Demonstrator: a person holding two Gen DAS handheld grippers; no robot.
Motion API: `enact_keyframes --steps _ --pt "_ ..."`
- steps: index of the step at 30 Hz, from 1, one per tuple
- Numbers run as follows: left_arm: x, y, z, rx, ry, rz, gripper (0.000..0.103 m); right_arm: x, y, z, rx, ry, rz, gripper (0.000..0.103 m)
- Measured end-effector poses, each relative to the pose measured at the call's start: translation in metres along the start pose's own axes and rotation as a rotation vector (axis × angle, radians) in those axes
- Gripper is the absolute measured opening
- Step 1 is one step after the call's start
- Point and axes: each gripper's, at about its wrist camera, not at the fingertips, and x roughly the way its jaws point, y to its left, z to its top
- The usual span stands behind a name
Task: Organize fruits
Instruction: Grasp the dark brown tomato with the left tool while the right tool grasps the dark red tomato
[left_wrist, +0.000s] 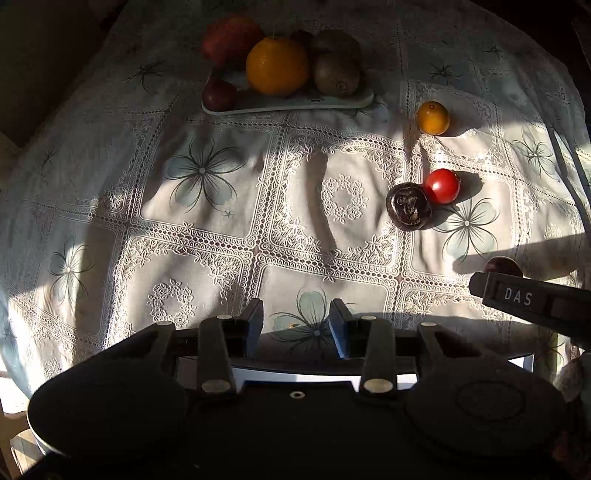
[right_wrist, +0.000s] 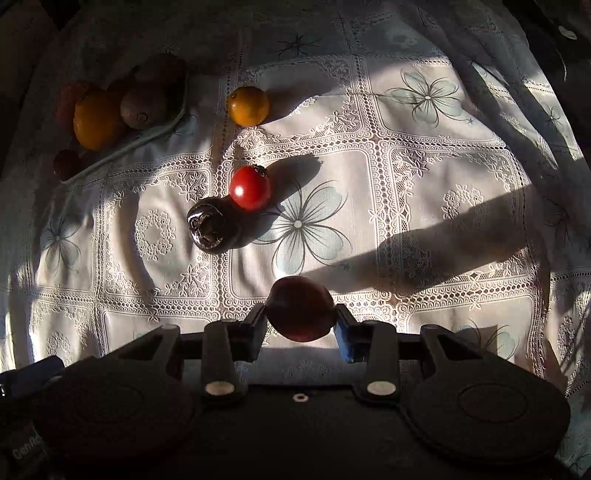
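Two fingers (right_wrist: 341, 318) pinch a dark red fruit (right_wrist: 300, 314).

tablecloth (left_wrist: 221, 236): white lace, grey-blue flowers | tomato (right_wrist: 250, 187): red

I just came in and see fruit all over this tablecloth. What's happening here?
A person with a handheld gripper in each hand is sorting fruit onto a tray. The right gripper is closed on a dark red fruit, low over the tablecloth. The left gripper is open and empty. The tray already carries a big orange and kiwis. A small orange, a red tomato and a dark round fruit are left on the cloth.
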Motion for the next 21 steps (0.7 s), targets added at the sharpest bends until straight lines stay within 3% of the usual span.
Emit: enact_keyframes --steps 3,7,11,21 --pt "0.005 -0.015 0.016 0.010 -0.021 -0.053 0.047 -0.024 -0.010 -0.002 0.025 -0.009 -0.022 0.041" --pt "0.006 -0.041 0.039 0.047 -0.075 -0.112 0.050 -0.050 -0.023 -0.014 0.059 0.001 0.018 0.041" --pt "0.018 -0.059 0.050 0.068 -0.109 -0.103 0.050 -0.062 -0.027 -0.022 0.058 -0.013 0.047 0.041" --pt "0.061 -0.081 0.055 0.080 -0.061 -0.085 0.050 -0.066 -0.047 -0.023 0.054 -0.016 0.041 0.041"
